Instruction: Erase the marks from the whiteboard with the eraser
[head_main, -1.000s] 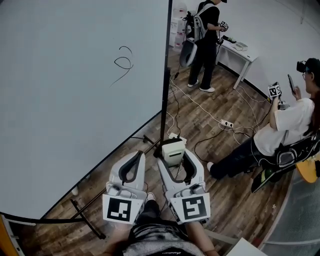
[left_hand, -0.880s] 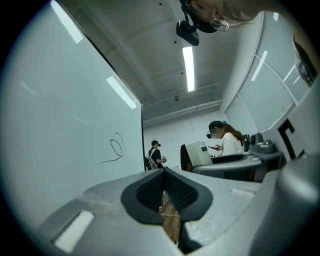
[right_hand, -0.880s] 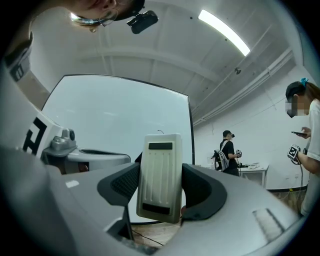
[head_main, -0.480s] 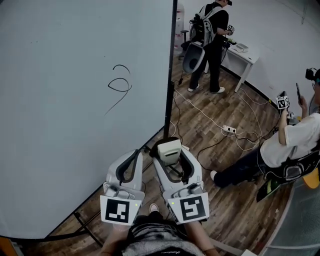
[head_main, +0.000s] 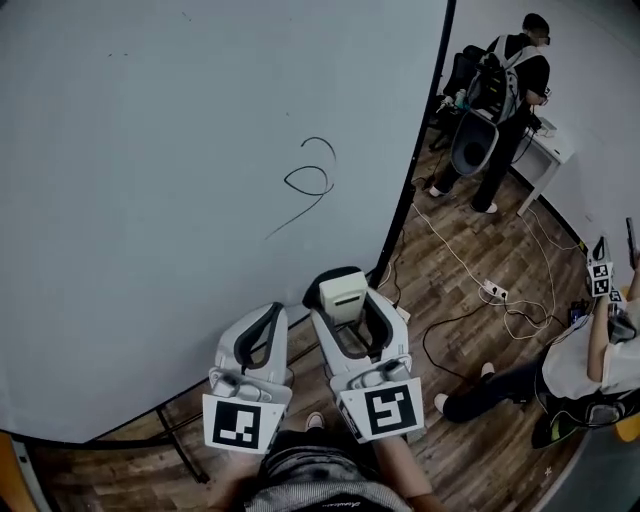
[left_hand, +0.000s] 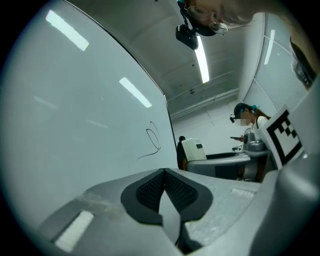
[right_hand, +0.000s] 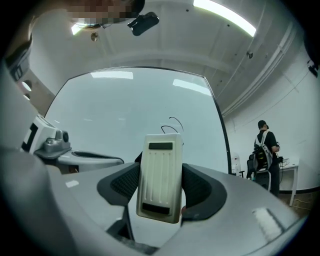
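Floor: dark brown wood-plank floor (head_main: 470, 330) filled the lower and right parts of the head view. At lower left, the black tubular foot bar (head_main: 188, 452) of the large white whiteboard (head_main: 150, 200) rested on the planks. Right of centre, thin white cables (head_main: 452, 247) trailed loosely across the boards and met a white power strip (head_main: 493, 291) lying flat. At upper right stood a white rectangular table (head_main: 553, 150), with a standing person (head_main: 505, 95) just beside it, shoes on the floor. At lower right, a seated person's dark-trousered legs (head_main: 495, 385) stretched along the planks.
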